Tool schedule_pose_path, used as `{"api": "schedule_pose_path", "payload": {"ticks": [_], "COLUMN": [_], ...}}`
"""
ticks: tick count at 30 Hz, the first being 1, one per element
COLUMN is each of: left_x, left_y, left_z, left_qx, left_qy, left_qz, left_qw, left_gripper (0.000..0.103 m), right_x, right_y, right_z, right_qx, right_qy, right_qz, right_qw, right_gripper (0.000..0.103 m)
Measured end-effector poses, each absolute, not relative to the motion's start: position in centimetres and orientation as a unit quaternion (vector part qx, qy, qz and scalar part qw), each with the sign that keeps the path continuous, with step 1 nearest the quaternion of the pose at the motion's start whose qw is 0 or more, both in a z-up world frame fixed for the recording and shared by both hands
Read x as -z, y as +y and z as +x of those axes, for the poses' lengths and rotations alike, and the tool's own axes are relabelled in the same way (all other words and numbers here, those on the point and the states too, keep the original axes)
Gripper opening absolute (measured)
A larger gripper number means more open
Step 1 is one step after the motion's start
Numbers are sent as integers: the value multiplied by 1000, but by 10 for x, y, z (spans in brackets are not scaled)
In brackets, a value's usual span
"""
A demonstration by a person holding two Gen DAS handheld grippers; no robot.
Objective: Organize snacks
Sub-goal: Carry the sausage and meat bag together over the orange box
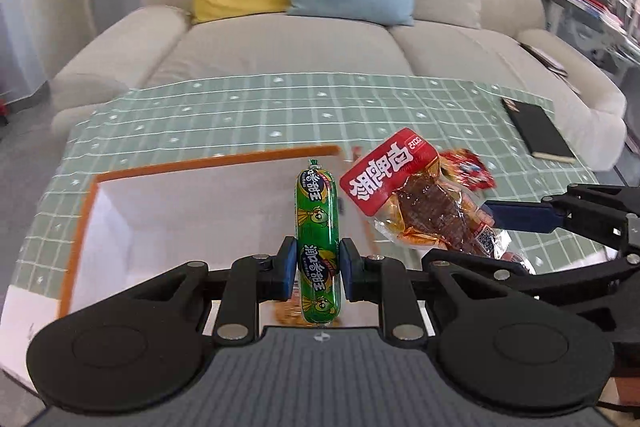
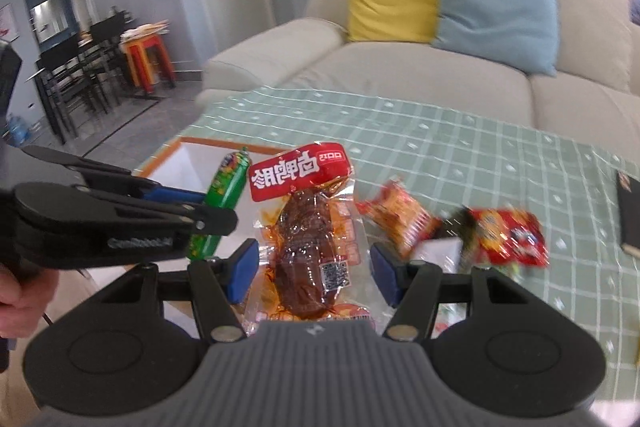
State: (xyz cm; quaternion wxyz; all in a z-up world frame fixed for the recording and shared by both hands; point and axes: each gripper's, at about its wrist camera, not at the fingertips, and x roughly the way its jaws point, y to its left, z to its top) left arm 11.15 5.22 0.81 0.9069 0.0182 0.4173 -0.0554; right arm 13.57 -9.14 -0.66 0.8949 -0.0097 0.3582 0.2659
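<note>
My left gripper is shut on a green sausage stick, held upright above the white box with an orange rim. The sausage also shows in the right wrist view. My right gripper holds a clear packet of brown meat with a red label between its blue pads, lifted off the table beside the left gripper; the packet also shows in the left wrist view. Whether the pads press the packet's sides is unclear.
Two red and orange snack packets lie on the green checked tablecloth to the right. A black notebook lies at the table's right edge. A beige sofa with cushions stands behind the table.
</note>
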Motion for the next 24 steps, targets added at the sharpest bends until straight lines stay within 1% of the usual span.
{"api": "schedule_pose_path", "payload": {"ticks": [8,14,24], "left_x": [-6,8,45], "left_y": [102,129,153], "left_z": [118,124,143], "left_qx": [9,-20,-11], "left_qy": [418,433,471], "left_qz": [-3,-15,-29], "left_qw": [908,901,881], "left_gripper": [24,24,24], "right_x": [6,17,56], "right_y": [-43,-18,25], "right_z": [156,172,195], "right_qx": [-302,-308,-321], "right_qy": [359,373,392], "right_qz": [-25,-50,-142], "right_qw": [883,874,850], "right_gripper": [59,59,59]}}
